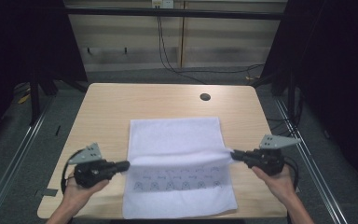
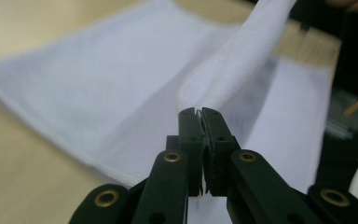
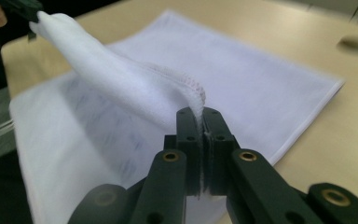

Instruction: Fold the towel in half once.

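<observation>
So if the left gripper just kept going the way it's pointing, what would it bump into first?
The left gripper points across the table, jaws shut on the white towel. Going straight on, it would first push into the raised towel fold; beyond that, probably the right gripper facing it.

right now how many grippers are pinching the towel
2: the left gripper clamps the towel at its left edge, the right gripper at its right edge.

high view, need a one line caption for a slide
Two hand-held grippers, left gripper and right gripper, each pinch a side of a white towel, lifting its edge over the wooden table.
</observation>
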A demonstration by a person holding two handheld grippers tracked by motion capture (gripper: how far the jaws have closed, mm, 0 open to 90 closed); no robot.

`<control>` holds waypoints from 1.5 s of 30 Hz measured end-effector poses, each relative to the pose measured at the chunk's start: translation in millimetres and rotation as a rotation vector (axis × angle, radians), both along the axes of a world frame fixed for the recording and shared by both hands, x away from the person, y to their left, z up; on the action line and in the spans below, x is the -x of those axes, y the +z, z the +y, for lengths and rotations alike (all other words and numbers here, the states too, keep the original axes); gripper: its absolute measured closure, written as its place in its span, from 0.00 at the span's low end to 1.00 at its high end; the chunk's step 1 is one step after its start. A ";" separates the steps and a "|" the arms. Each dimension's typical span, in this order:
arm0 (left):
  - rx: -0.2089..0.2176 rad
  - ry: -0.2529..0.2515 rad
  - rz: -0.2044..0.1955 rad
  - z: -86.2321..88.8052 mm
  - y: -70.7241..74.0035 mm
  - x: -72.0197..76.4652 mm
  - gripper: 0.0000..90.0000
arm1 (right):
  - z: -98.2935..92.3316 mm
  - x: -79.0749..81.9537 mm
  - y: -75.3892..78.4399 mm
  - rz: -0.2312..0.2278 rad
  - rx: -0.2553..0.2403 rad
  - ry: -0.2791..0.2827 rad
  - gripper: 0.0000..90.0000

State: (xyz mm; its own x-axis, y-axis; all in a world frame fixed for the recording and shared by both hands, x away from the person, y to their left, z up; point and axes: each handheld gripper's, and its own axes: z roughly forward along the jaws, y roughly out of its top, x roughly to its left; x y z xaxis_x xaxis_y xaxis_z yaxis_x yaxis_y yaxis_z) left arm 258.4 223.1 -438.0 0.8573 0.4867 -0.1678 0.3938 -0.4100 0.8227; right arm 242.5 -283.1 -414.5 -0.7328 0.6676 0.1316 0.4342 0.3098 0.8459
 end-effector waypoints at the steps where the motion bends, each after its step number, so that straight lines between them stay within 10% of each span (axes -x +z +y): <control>1: -0.014 -0.006 0.044 -1.9 -12.1 0.1 0.98 | 1.6 3.5 -10.2 0.031 0.016 0.010 0.96; 4: -0.090 -0.034 0.117 -8.2 -35.9 3.4 0.97 | 5.2 12.5 -38.7 0.108 0.051 0.037 0.96; 11: -0.170 -0.148 0.141 -7.7 -45.9 23.3 0.96 | 0.7 41.7 -61.3 0.192 0.092 0.133 0.88; 17: -0.128 -0.268 0.179 -5.2 -43.0 36.5 0.85 | -5.9 65.8 -67.2 0.244 0.102 0.205 0.77; 21: -0.043 -0.203 0.153 4.1 -35.0 27.1 0.80 | -11.0 67.1 -57.2 0.186 0.043 0.168 0.76; 28: 0.014 -0.038 0.155 -1.4 -37.2 -29.5 0.72 | 0.3 22.5 -50.8 0.125 0.048 0.053 0.71; 34: -0.067 0.061 0.160 -11.5 -51.8 -74.6 0.70 | 16.2 -32.6 -57.2 0.119 0.102 -0.007 0.69; 45: -0.087 0.139 0.140 -23.2 -61.0 -107.3 0.67 | 29.2 -90.2 -83.5 0.184 0.172 -0.061 0.68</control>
State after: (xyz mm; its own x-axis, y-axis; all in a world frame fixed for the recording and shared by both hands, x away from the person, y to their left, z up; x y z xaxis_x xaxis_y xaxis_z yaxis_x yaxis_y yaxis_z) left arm 365.6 199.9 -499.1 0.7522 0.6164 -0.2330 0.5597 -0.4109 0.7197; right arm 332.7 -253.8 -498.0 -0.6651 0.7336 0.1399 0.5978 0.4107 0.6885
